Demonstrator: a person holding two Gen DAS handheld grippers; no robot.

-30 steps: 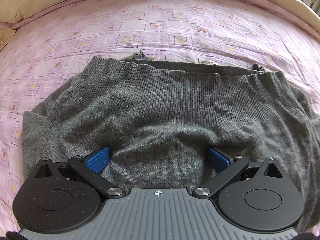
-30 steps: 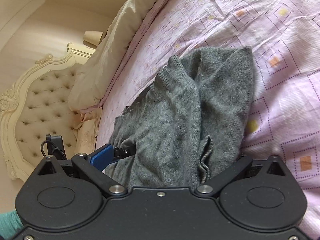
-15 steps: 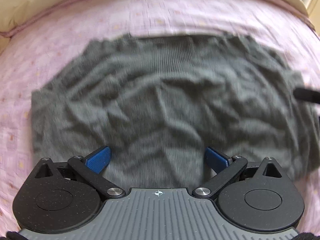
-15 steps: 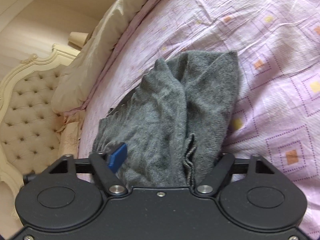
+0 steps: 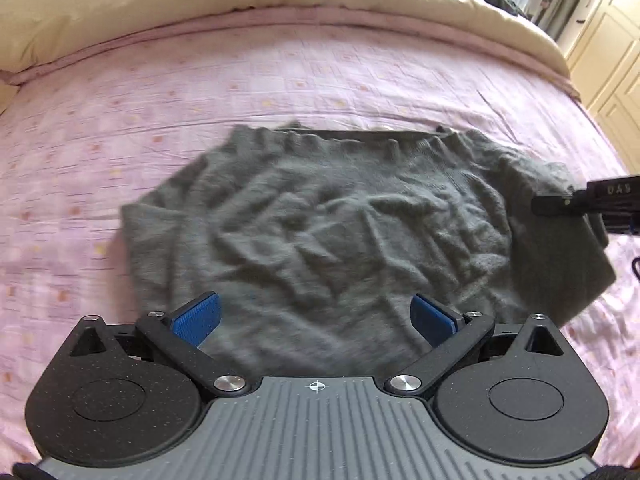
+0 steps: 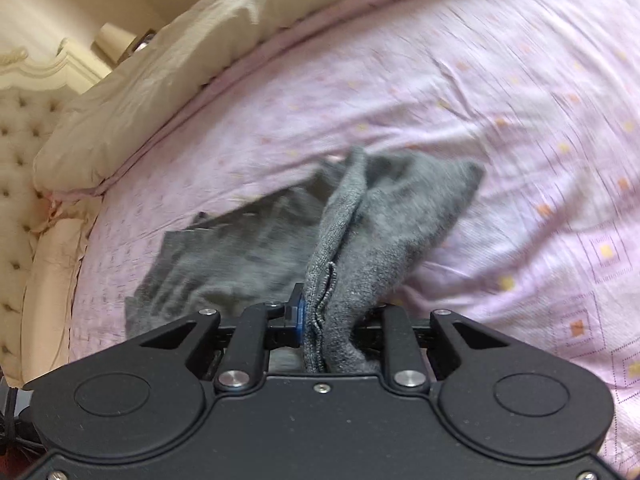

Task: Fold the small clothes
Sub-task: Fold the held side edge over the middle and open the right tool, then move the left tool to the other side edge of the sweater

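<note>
Right tongs (image 6: 326,320) clamp grey sweater (image 5: 340,232) edge; left tongs (image 5: 316,320) agape above sweater.

A grey knit garment (image 5: 320,240) lay spread and heavily rumpled on the pink patterned bed (image 5: 280,80), well short of the cream duvet bunched along the bed's far edge. Its ribbed band ran straight along the far side, and loose creases crossed its middle. One side was lifted off the bed into a narrow upright fold (image 6: 352,264), with a stitched hem edge showing, pinched between the fingers of the right gripper (image 6: 320,320).
</note>
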